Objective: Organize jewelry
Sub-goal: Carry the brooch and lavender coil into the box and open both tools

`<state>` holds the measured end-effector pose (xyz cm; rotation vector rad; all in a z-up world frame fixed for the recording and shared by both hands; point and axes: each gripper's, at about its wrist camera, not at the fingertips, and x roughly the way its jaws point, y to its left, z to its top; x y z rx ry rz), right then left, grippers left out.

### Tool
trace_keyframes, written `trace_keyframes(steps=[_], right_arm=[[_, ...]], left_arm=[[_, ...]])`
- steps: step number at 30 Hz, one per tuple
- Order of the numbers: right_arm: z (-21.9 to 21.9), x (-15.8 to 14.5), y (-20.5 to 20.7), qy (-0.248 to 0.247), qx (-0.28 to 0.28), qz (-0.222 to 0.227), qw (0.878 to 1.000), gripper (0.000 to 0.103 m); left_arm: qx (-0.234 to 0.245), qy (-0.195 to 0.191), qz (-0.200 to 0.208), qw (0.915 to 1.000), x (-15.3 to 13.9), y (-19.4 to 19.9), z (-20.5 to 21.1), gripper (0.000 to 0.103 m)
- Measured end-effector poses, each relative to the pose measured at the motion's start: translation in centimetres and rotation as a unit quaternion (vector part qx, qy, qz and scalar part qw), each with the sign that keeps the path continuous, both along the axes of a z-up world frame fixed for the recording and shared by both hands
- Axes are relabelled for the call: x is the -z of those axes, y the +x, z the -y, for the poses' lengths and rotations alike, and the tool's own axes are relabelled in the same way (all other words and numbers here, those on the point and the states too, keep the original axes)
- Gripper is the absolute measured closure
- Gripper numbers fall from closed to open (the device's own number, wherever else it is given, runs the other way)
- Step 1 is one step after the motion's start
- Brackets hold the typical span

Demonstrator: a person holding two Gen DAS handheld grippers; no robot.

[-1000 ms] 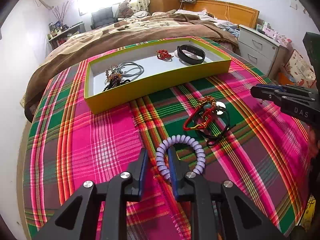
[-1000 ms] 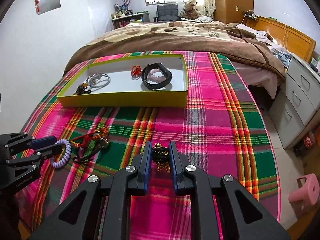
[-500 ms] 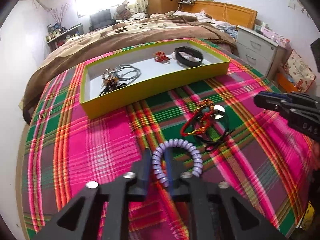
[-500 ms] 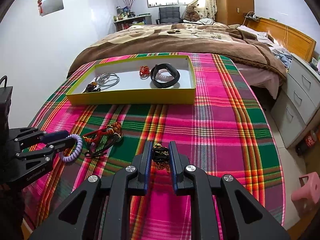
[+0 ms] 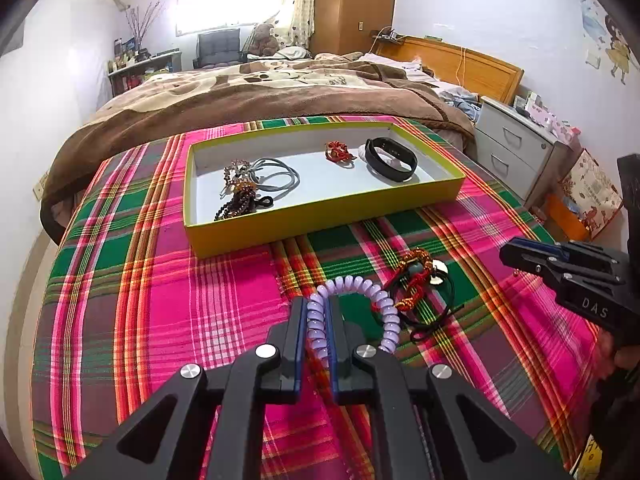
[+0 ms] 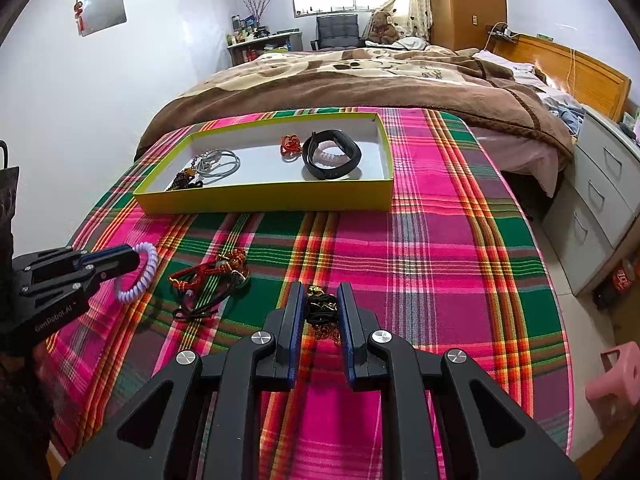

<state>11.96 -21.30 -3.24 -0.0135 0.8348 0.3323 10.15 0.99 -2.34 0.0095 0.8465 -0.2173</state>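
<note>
"DAS" in pale letters on black right gripper (image 5: 510,255) body; "GenRobot.AI" on black left gripper (image 6: 134,259) body.

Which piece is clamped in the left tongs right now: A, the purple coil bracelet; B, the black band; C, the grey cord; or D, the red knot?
A: the left tongs are shut on the purple coil bracelet, while the other three lie in the yellow tray.

Home bedroom, bed (image 5: 280,92), nightstand (image 5: 516,152), wardrobe (image 5: 352,4)
</note>
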Motion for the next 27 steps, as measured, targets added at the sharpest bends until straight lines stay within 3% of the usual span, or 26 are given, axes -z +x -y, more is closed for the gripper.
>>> trace_keyframes(steps=[13,27], right_arm=[[-1.6,-2.1,2.9,0.001,-0.008,0.025,1.000,0.086],[-3.8,-3.3,8.7,-0.001,-0.020,0.031,0.999,0.086]], left_arm=[[-0.027,-0.018,0.025,0.9992,-2.7,3.7,-1.3,0.094],[-0.059,-0.032,0.018,0.9976,-2.8,10.2,-3.3,0.094]])
